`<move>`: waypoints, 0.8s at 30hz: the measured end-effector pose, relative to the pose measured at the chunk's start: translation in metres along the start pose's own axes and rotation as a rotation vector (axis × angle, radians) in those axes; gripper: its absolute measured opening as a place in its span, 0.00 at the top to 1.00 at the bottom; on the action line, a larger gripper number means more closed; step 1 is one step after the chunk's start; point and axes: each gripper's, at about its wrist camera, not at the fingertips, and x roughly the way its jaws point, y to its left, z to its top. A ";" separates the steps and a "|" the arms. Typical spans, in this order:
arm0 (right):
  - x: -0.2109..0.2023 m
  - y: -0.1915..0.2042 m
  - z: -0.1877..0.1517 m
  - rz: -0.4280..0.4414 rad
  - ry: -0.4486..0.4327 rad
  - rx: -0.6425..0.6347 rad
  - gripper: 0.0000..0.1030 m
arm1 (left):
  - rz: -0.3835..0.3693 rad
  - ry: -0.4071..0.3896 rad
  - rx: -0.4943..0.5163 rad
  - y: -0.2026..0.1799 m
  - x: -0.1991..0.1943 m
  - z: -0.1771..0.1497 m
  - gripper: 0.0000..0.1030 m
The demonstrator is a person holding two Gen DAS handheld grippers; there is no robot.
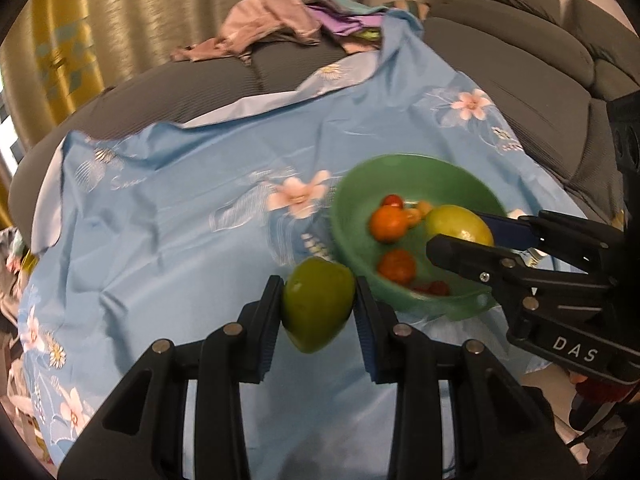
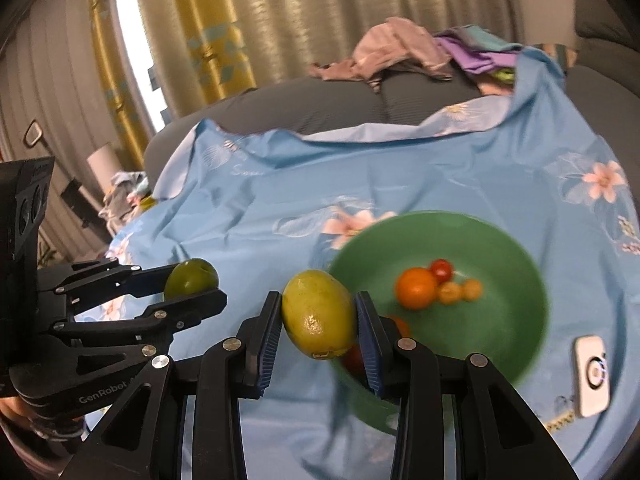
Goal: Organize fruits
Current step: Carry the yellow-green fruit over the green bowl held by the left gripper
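Left gripper (image 1: 317, 309) clamped on green fruit (image 1: 318, 305), right gripper (image 2: 318, 316) pinching yellow-green fruit (image 2: 319, 313), green bowl (image 2: 516, 256) of small fruits just right of both.

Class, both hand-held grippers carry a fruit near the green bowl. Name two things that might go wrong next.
1. The green fruit in the left hand-held gripper is pinched only at its sides; it might slip onto the blue cloth.
2. The yellow-green fruit could knock the oranges when dropped into the green bowl.
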 end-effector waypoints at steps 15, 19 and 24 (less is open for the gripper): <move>-0.007 -0.056 -0.016 -0.082 0.028 0.065 0.63 | -0.040 0.074 0.110 -0.061 0.050 0.024 0.66; 0.000 -0.065 -0.018 -0.106 0.054 0.072 0.63 | -0.035 0.105 0.130 -0.066 0.065 0.024 0.66; 0.007 -0.072 -0.021 -0.130 0.086 0.070 0.62 | -0.033 0.141 0.140 -0.068 0.079 0.022 0.66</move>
